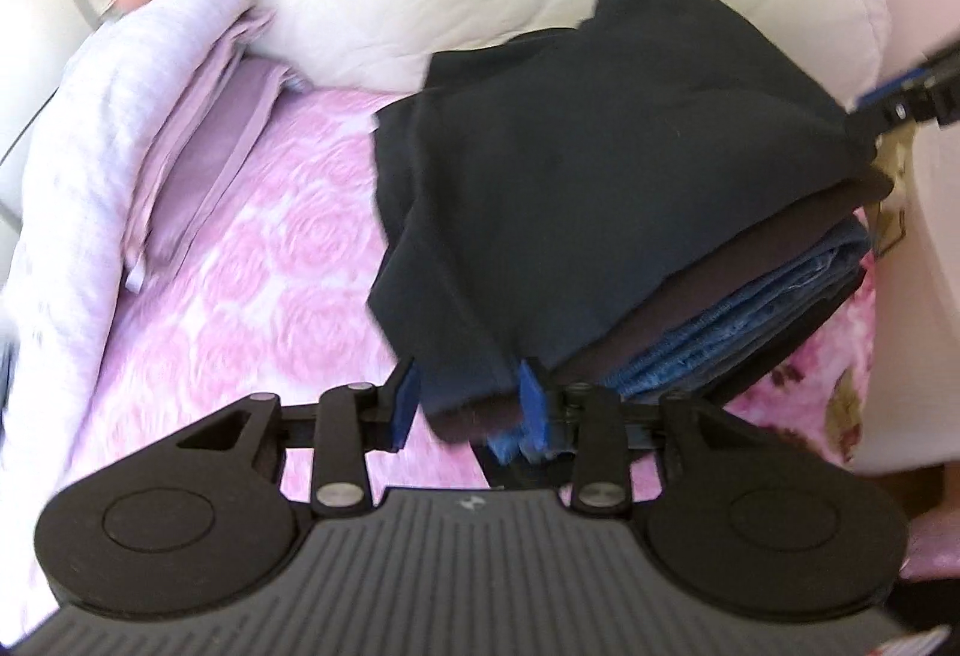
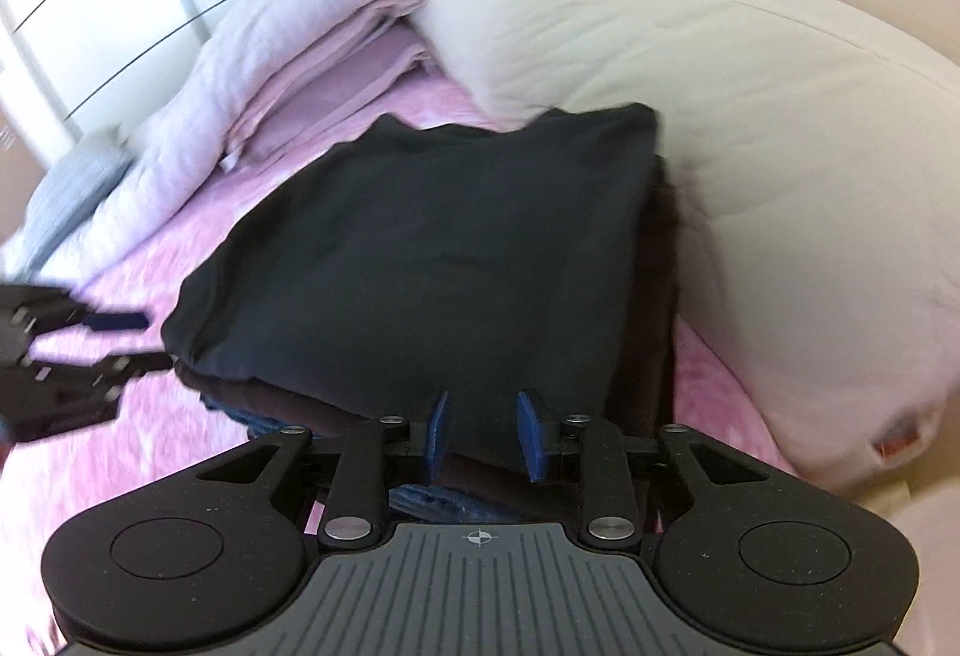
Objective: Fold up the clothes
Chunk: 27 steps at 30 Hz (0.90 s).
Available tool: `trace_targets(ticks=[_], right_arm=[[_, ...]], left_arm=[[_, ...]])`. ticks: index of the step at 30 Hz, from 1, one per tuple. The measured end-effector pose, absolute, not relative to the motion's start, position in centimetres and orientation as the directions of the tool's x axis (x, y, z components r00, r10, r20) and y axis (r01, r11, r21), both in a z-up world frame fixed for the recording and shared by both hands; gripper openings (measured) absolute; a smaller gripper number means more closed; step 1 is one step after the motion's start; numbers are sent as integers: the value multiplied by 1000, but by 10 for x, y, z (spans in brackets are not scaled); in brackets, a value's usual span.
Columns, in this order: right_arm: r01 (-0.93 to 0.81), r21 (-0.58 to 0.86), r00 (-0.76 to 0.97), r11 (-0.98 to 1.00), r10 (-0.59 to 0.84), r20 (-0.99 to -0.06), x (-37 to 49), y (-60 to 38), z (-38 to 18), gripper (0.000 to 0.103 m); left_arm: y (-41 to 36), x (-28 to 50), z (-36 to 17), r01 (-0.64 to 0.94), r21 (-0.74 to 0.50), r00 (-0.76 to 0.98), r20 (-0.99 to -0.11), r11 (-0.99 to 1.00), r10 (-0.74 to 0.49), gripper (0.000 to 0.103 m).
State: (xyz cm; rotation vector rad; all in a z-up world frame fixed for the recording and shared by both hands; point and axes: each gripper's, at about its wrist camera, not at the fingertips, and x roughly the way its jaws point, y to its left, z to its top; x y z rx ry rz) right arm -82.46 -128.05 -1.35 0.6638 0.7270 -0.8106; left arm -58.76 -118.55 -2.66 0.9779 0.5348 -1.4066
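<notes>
Folded black garment [image 2: 432, 248] topping stack, lengthwise toward pillow [image 2: 750, 128]

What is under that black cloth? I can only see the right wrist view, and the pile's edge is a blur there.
Observer: In the left wrist view, folded blue jeans lie under the black garment, with a dark brown layer in between.
Operator: And what is the other claw doing?
Observer: The left gripper has its blue pads apart, one on each side of the garment's near corner.
Operator: Is there anything past the pile?
Observer: A flowered fabric shows beside the pile's right edge.
</notes>
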Motion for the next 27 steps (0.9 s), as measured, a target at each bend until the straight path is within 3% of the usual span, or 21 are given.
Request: trace_targets(ticks=[1, 3, 5, 13, 27], right_arm=[[828, 246, 479, 504, -409, -777, -827, -1275, -11, 78], [844, 256, 473, 471, -428, -770, -833, -1265, -7, 90], [850, 275, 475, 449, -427, -769, -836, -1255, -5, 90], [875, 263, 431, 406, -409, -804, -844, -1211, -6, 91], [947, 100, 258, 304, -537, -803, -828, -1078, 50, 91]], left_arm=[[-1178, -587, -23, 968, 236, 147, -814, -89, -562, 40], [-1163, -587, -19, 977, 209, 154, -823, -40, -546, 43], [-1149, -589, -16, 983, 186, 157, -832, -1, -532, 49], [-1113, -597, -10, 991, 97, 129, -850, 88, -510, 100], [-1025, -601, 26, 1000, -12, 2, -782, 18, -623, 100]])
